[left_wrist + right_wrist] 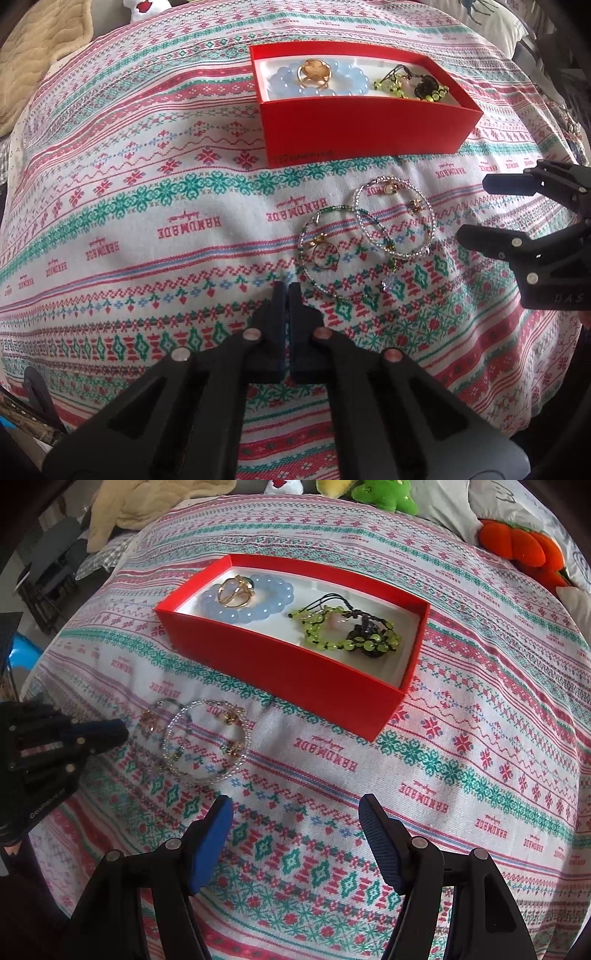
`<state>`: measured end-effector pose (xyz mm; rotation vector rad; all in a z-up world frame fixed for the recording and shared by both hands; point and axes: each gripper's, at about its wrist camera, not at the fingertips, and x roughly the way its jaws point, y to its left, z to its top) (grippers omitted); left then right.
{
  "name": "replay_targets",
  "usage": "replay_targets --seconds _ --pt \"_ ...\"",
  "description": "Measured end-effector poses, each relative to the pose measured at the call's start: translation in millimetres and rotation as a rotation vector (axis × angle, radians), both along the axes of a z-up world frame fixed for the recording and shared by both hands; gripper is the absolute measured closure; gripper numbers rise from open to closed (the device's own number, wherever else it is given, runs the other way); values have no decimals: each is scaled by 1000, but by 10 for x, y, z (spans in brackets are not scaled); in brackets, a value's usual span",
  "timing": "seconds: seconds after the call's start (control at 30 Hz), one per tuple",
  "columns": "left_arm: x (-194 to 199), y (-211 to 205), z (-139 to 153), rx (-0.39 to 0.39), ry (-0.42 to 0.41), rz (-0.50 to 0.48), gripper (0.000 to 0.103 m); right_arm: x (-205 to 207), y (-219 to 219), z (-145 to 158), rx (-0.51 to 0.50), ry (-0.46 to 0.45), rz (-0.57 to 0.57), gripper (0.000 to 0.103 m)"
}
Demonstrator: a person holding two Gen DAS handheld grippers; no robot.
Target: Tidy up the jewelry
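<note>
An open red box (pixel 369 125) (pixel 288 672) sits on the patterned cloth. It holds a blue bead bracelet (pixel 354 83) (pixel 273 602) with a gold ring (pixel 314 72) (pixel 232 589) on top, and a green bead necklace (pixel 406 86) (pixel 332 635). In front of the box lie two overlapping beaded bangles (pixel 358 206) (pixel 167 744) and small gold rings (pixel 321 240). My left gripper (pixel 287 286) (pixel 120 731) is shut, its tips on the cloth just beside the bangles; nothing shows between the pads. My right gripper (pixel 295 805) (pixel 474 207) stands open and empty, hovering near the bangles.
The patterned cloth (pixel 461 746) covers a rounded, bed-like surface. Green (pixel 384 494) and orange (pixel 524 546) plush toys lie at the far edge, with a beige blanket (pixel 147 506) (pixel 40 55) at the far left.
</note>
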<state>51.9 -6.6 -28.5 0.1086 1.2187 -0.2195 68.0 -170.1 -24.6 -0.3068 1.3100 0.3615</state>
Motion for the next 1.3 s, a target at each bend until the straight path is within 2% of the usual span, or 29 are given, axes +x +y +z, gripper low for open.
replay_targets --seconds 0.1,0.23,0.3,0.37,0.43,0.5,0.7,0.87,1.1,1.17,1.23,1.3 --pt "-26 66 14 -8 -1 10 102 -32 58 -6 9 -3 11 31" --pt "-44 171 21 -57 6 26 102 -52 155 -18 58 -5 28 31" --pt "-51 218 17 -69 11 31 98 -47 189 -23 84 -11 38 31" --pt "-66 237 26 -90 17 27 86 -27 224 -33 115 -13 41 31" --pt "-95 242 51 -101 11 15 59 4 273 -60 143 -10 40 22" --pt "-131 239 75 -94 2 0 49 30 287 -72 160 -14 43 21" --pt "-146 142 68 -49 13 -58 45 65 437 -168 148 -30 79 21" --pt "-170 108 62 -39 15 -72 44 99 484 -178 197 -14 58 21" --pt "-202 66 26 -30 15 -68 43 66 711 -273 140 -61 62 22" --pt "-197 71 21 -25 13 -69 43 34 791 -306 108 -86 72 27" --pt "-195 56 14 -19 7 -69 43 23 808 -304 100 -101 86 40" --pt "-199 50 9 -17 3 -71 43 34 825 -291 109 -101 90 44"
